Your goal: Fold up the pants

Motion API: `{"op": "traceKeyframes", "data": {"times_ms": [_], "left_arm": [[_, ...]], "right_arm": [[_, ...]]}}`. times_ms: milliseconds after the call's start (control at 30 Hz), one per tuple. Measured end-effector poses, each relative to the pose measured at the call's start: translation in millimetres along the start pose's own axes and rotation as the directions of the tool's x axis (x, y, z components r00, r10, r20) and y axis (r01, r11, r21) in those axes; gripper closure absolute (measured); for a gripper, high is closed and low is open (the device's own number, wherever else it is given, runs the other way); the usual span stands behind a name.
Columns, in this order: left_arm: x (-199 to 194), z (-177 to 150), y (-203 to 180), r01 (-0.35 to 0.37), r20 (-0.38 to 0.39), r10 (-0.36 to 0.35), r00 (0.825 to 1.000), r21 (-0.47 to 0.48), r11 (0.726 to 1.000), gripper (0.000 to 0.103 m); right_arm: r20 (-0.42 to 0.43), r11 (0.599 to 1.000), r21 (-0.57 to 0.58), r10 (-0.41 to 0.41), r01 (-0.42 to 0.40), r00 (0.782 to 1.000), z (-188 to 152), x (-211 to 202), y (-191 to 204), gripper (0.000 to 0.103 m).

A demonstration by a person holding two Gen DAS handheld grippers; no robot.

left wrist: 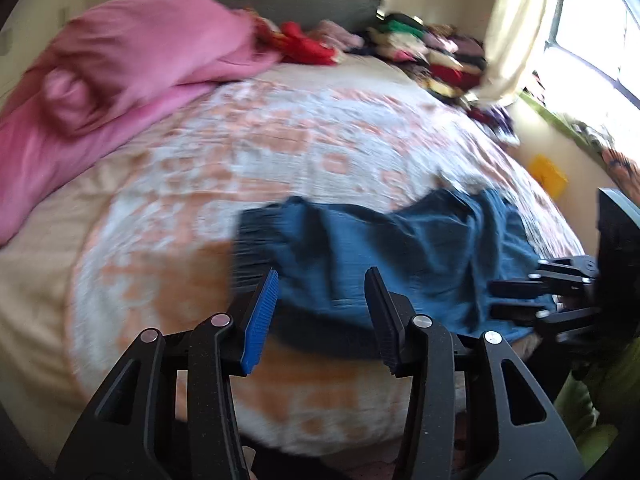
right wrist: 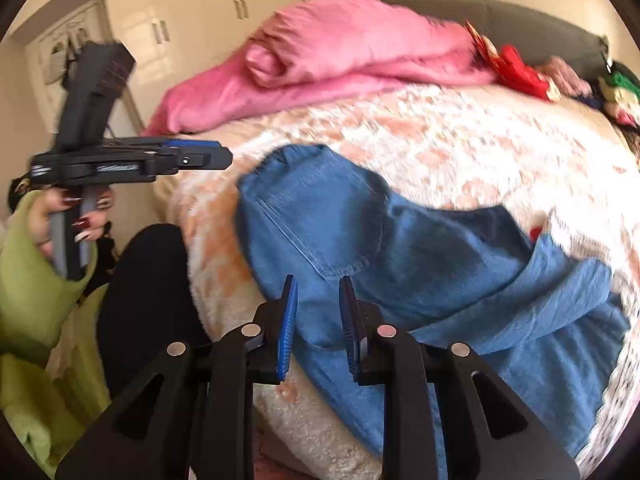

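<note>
The left gripper (left wrist: 322, 312) is close to the camera, with its two fingers spread wide apart and nothing between them. It hangs just over the near edge of the blue pants (left wrist: 384, 264). The right gripper (right wrist: 318, 320) has its fingers apart too, with a small gap, and it holds nothing. It is right above the pants (right wrist: 420, 264), near their front edge.

The pants lie in a crumpled heap on the bed (left wrist: 280, 152), close to the side where the person stands. The bed cover is white with orange shapes on it.

In the right wrist view, a hand (right wrist: 68, 220) with long painted nails and a green sleeve (right wrist: 28, 280) holds the left gripper's handle off to the side of the bed.

Farther back, a big pink blanket (left wrist: 132, 64) is bunched up on the bed. Behind it sit a red cloth (left wrist: 308, 46) and a pile of clothes (left wrist: 432, 56) by the grey headboard (left wrist: 280, 0). A window (left wrist: 592, 40) with a pale curtain (left wrist: 516, 32) glows bright.
</note>
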State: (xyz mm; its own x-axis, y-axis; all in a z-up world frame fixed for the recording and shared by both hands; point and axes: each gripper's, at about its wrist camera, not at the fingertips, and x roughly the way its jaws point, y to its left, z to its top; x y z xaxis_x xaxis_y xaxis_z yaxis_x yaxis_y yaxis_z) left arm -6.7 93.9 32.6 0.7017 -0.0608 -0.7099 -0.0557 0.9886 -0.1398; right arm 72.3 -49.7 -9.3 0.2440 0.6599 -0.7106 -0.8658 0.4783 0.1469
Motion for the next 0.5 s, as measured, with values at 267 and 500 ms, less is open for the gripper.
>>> {"op": "traceKeyframes", "data": {"times_ms": [267, 500], "left_arm": [[76.6, -23.9, -11.2, -0.061, -0.166, 0.067, 0.984, 0.042, 0.997, 0.066], [58.2, -19.9, -6.6, -0.043, -0.116, 0.042, 0.992, -0.004, 0.999, 0.065]], "right_arm": [[-0.201, 0.995, 0.068, -0.057, 0.072, 0.978, -31.1, 49.2, -6.4, 0.082], [-0.072, 0.993, 0.111, -0.03, 0.038, 0.997, -19.7, 1.3, -23.6, 0.063]]}}
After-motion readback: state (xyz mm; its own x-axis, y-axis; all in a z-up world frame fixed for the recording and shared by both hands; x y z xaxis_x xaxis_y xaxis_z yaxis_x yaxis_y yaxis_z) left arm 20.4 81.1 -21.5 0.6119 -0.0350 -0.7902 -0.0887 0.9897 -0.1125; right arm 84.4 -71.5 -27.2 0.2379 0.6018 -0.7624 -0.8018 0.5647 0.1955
